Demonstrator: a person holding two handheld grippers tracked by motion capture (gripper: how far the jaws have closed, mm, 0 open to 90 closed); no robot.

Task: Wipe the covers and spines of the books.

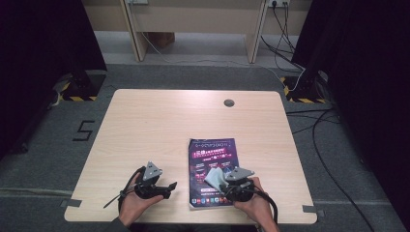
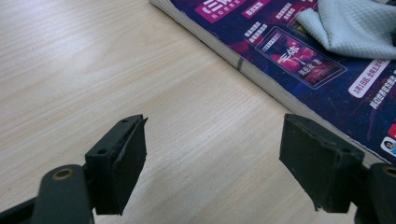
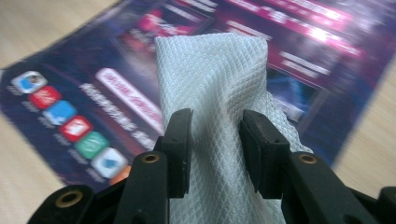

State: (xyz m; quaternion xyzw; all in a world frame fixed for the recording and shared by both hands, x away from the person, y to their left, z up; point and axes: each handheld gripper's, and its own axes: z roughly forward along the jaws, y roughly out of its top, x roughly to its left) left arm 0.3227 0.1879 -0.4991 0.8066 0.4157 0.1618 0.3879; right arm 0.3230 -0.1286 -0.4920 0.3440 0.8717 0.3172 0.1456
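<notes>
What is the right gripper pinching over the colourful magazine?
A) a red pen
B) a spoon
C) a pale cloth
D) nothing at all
C: in the right gripper view the right gripper's black jaws squeeze a pale waffle-textured cloth, which lies over the purple magazine on the table.

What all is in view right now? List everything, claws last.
table: one, light wood, centre of the high view
magazine: one, dark purple cover, flat on the table's near right part
cloth: one, pale grey-white, on the magazine, pinched in the right claw
cables: several, black and white, on the floor beyond the table
left claw: one, black, jaws open over bare table left of the magazine
right claw: one, black, closed on the cloth
</notes>
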